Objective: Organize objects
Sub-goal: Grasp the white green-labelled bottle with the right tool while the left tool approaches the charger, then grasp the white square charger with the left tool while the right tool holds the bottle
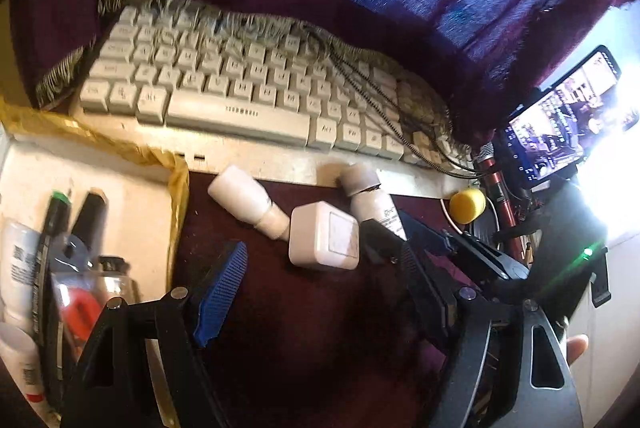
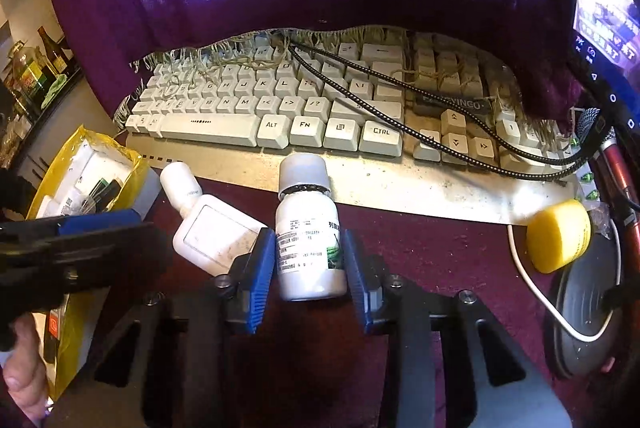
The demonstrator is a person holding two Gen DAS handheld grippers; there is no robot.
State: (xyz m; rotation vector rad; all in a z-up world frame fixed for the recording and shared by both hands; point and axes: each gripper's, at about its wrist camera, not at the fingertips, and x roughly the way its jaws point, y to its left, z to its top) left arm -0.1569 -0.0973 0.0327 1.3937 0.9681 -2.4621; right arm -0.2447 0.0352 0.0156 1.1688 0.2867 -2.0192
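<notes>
White labelled bottle (image 2: 308,228) lying on bench (image 2: 440,260) near keyboard (image 2: 280,116), between right gripper (image 2: 308,268) jaws, pads flanking its sides, contact unclear, left gripper (image 1: 320,292) jaws open, square white case (image 2: 212,232) left.

White labelled bottle (image 2: 308,228) lying flat, cap toward 12; square white case (image 2: 216,236) touching at 9; small bottle (image 2: 182,188) beyond.

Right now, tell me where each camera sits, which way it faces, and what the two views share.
Left wrist: on the left hand-held gripper, angled down at the keyboard; open fingers and a fingertip show.
Right wrist: on the right hand-held gripper, angled down, jaws around the labelled bottle; a hand shows.
Shared: keyboard, bottle, white square box, yellow cap.
</notes>
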